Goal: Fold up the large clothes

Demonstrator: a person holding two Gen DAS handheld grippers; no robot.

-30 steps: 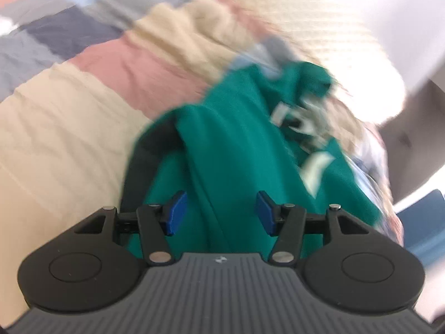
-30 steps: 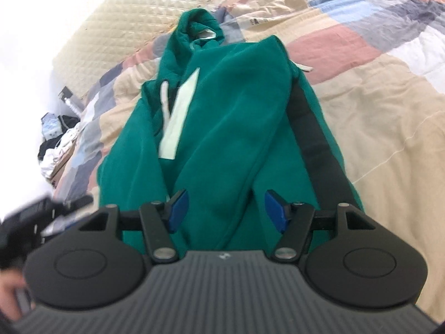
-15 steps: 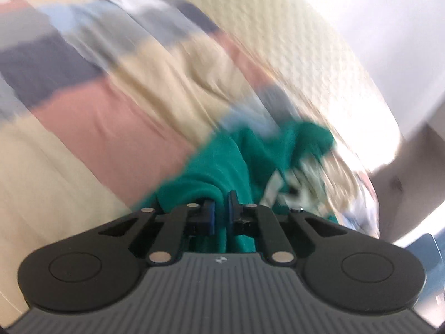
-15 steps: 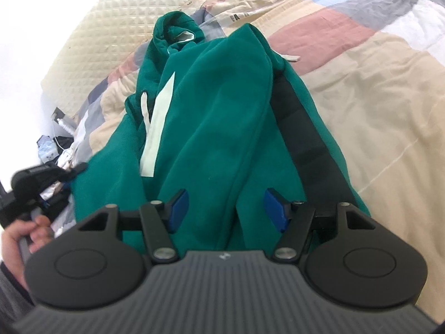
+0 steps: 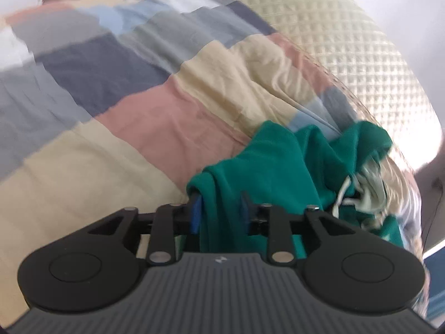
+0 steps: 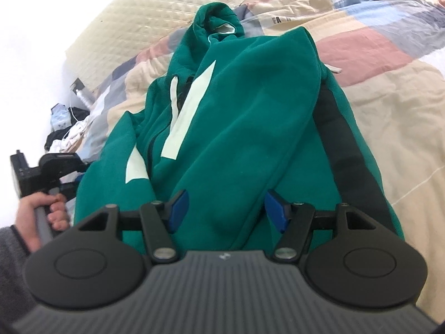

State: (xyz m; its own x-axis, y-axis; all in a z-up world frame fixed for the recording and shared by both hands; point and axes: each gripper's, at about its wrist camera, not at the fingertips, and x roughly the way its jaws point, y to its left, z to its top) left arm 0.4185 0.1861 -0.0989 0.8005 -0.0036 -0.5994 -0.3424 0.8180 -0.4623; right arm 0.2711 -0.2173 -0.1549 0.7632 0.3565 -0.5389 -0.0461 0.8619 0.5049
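A green hoodie (image 6: 244, 117) with white patches and a dark side stripe lies lengthwise on the bed, hood at the far end, one side folded over its middle. My right gripper (image 6: 226, 213) is open just above the near hem, touching nothing. In the left wrist view my left gripper (image 5: 219, 213) is partly open, with a thick fold of the hoodie (image 5: 267, 167) between its blue pads. The left gripper also shows in the right wrist view (image 6: 69, 178) at the hoodie's left edge, held by a hand.
The patchwork duvet (image 5: 111, 105) in pink, beige, blue and grey covers the bed. A quilted cream headboard (image 6: 133, 16) stands beyond the hood. Cables and small clutter (image 6: 66, 122) lie at the far left bedside.
My left gripper shut on the hoodie's left edge, then its jaws widened again with the fold still between them. The hoodie's left side has bunched up. My right gripper stayed open and shifted slightly.
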